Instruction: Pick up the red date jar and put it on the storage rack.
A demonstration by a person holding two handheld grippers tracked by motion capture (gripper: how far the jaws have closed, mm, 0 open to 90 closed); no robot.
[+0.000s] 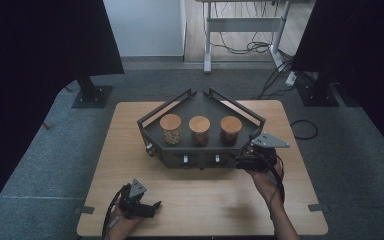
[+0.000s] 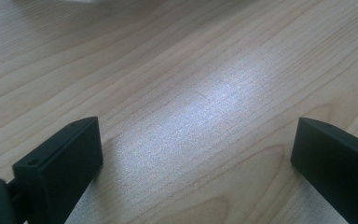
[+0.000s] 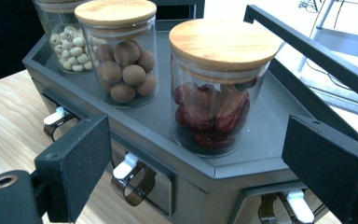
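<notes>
A dark grey angular rack (image 1: 162, 107) stands at the middle of the wooden table (image 1: 130, 150), and three wood-lidded glass jars sit in a row on it. The left jar (image 1: 170, 128) (image 3: 63, 42) holds pale beads. Brown balls fill the middle jar (image 1: 199, 130) (image 3: 121, 60), dark red fruit the right one (image 1: 230, 130) (image 3: 214, 93). My right gripper (image 1: 241, 162) (image 3: 198, 128) is open at the rack's front right corner, with nothing between its jaws. Near the table's front left, my left gripper (image 1: 155, 206) (image 2: 193, 140) is open just above bare wood.
Small drawers with white-tipped loop handles (image 3: 130, 177) line the rack's front face. Raised rails (image 3: 307, 51) frame the rack's back. Beyond the table are black stand bases (image 1: 91, 95) on grey carpet, and a desk frame (image 1: 207, 45) with loose cables.
</notes>
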